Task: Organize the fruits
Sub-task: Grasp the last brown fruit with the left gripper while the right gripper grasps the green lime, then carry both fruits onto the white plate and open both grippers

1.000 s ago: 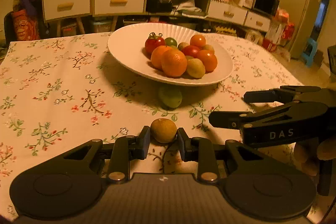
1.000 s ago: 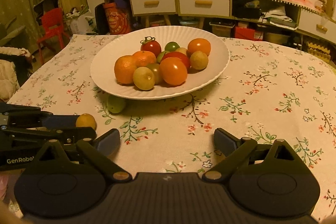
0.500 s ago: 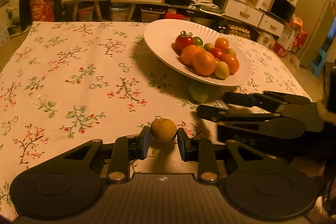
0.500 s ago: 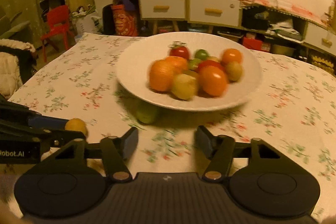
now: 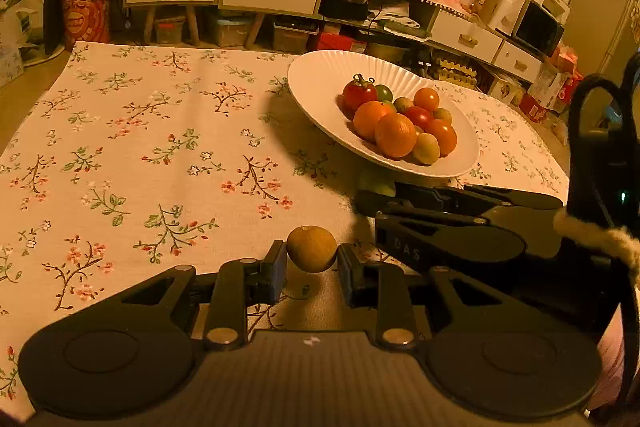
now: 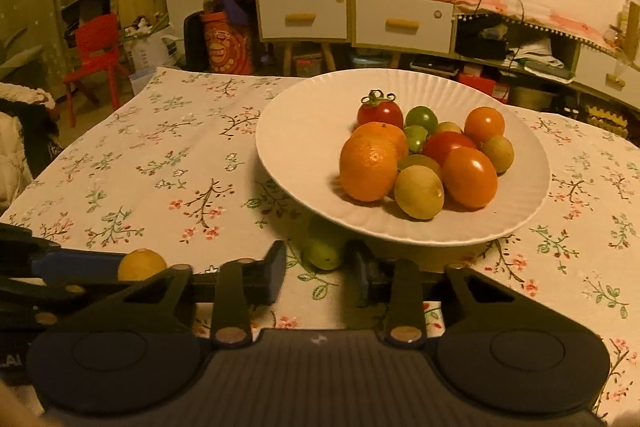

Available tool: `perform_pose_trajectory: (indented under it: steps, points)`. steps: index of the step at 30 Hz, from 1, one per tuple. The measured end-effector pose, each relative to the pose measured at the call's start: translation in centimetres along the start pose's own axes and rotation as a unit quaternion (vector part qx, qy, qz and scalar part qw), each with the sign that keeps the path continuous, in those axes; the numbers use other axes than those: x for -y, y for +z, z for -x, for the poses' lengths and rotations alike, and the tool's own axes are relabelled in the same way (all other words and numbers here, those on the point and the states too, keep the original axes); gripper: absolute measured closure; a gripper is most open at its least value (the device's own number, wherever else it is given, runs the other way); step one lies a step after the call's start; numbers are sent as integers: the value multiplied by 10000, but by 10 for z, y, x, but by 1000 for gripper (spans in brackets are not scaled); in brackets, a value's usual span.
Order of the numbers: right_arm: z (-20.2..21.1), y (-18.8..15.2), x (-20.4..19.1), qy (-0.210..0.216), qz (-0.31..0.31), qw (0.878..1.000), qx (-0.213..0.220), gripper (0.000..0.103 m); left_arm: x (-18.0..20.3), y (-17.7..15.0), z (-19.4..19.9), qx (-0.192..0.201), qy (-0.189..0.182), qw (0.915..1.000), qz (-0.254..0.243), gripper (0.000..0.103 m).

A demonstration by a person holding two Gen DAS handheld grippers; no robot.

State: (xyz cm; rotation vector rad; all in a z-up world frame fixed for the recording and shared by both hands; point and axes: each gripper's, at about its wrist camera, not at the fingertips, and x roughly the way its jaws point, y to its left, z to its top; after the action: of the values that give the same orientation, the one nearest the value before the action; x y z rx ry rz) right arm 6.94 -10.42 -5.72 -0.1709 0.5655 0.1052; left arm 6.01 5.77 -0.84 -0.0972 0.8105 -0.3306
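Note:
My left gripper (image 5: 312, 259) is shut on a small yellow-brown fruit (image 5: 311, 249), held just above the flowered tablecloth (image 5: 140, 147). The same fruit (image 6: 142, 265) shows at the lower left of the right wrist view. A small green fruit (image 6: 323, 255) lies under the near rim of the white plate (image 6: 288, 147). My right gripper (image 6: 320, 263) has its jaws closing onto this fruit, one pad on each side. From the left wrist view, the right gripper (image 5: 362, 201) reaches to the green fruit (image 5: 376, 185) below the plate (image 5: 320, 83), which holds several oranges and tomatoes.
The two grippers sit close side by side near the table's front edge. The plate's rim overhangs the green fruit. Bare cloth stretches to the left of the plate. Cabinets, a red chair (image 6: 96, 51) and clutter stand beyond the table.
My right gripper slid left up to the green fruit and its jaws narrowed around it. The left gripper shifted sideways with its fruit still held.

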Motion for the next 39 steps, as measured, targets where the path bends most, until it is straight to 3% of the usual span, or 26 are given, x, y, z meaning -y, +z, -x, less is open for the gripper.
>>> perform_pose_trajectory:
  steps: [4, 23, 39]
  points:
    - [1, 0, -2, -140, 36, 9999, 5, 80, 0, 1, 1, 19, -32, 10000, 7, 78]
    - [42, 0, 2, 172, 384, 9991, 75, 80, 12, 9, 4, 139, -86, 9998, -133, 78]
    - [57, 24, 48, -5, 82, 9999, 117, 80, 28, 38, -11, 434, -505, 9977, 112, 78]
